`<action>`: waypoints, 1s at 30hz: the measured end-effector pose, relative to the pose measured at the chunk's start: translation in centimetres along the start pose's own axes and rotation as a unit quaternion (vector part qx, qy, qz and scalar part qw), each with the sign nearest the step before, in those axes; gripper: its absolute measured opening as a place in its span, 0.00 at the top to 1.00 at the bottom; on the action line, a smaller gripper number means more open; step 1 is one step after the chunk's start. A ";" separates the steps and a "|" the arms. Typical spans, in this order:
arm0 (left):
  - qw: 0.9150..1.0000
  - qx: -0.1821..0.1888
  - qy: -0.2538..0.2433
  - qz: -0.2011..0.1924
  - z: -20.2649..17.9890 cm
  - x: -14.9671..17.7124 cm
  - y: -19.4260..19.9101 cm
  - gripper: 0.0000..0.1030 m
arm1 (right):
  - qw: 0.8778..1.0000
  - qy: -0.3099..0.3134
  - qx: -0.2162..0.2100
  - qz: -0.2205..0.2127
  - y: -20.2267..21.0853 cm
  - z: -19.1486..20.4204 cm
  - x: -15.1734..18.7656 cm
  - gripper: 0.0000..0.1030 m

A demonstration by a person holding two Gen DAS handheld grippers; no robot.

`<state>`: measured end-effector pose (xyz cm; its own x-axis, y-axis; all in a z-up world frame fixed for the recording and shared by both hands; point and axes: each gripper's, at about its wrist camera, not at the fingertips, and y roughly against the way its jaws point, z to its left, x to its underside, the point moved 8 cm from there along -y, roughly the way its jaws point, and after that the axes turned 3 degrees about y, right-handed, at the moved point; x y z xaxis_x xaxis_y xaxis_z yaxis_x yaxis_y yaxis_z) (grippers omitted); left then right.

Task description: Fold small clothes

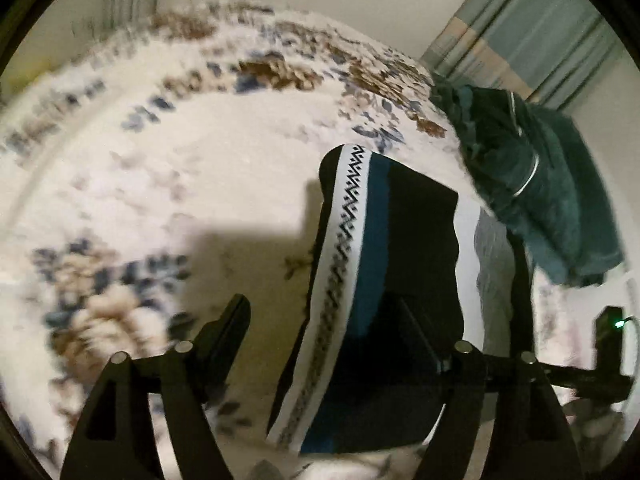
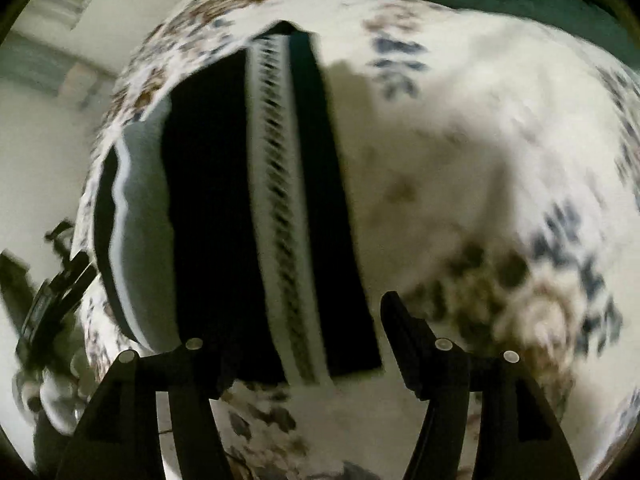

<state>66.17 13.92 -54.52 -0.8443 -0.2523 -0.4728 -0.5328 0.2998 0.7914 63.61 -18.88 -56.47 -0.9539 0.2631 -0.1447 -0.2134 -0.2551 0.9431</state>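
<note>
Folded garment (image 1: 400,264) lies lengthwise, stripe running away from both grippers

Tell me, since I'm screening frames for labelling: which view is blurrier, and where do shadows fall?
Right wrist: heavy motion blur smears the black garment. Left wrist: its patterned stripe stays crisp, the floral bedspread blurs at the edges, and a hard shadow lies left of the garment. Both bend with fisheye.

Dark garment (image 2: 224,200) (white-striped) on bedspread (image 2: 480,140)
</note>
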 end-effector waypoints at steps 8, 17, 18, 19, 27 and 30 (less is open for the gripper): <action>0.993 -0.104 -0.060 -0.003 -3.7 2.6 4.6 0.02 | 0.988 0.015 0.144 -0.053 5.6 2.8 4.1 0.00; 0.991 -0.103 -0.080 -0.034 -9.8 3.3 14.4 0.02 | 0.954 0.079 0.248 -0.147 22.3 7.0 9.4 0.00; 0.991 -0.102 -0.080 -0.038 -10.4 3.6 16.0 0.02 | 0.953 0.082 0.248 -0.155 24.4 7.6 10.1 0.00; 0.990 -0.102 -0.082 -0.042 -11.0 3.8 17.7 0.02 | 0.952 0.083 0.247 -0.162 26.2 8.0 10.8 0.00; 0.988 -0.097 -0.096 -0.078 -14.9 6.1 30.0 0.02 | 0.940 0.099 0.243 -0.219 39.8 12.3 17.9 0.00; 0.985 -0.098 -0.100 -0.097 -16.1 7.2 35.1 0.02 | 0.936 0.102 0.236 -0.240 44.7 13.5 20.7 0.00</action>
<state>42.35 7.85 -23.95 -0.7327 -0.0943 -0.6740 -0.6803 0.0755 0.7290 37.16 -12.30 -13.30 -0.8023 0.0472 -0.5950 -0.5568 0.2998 0.7746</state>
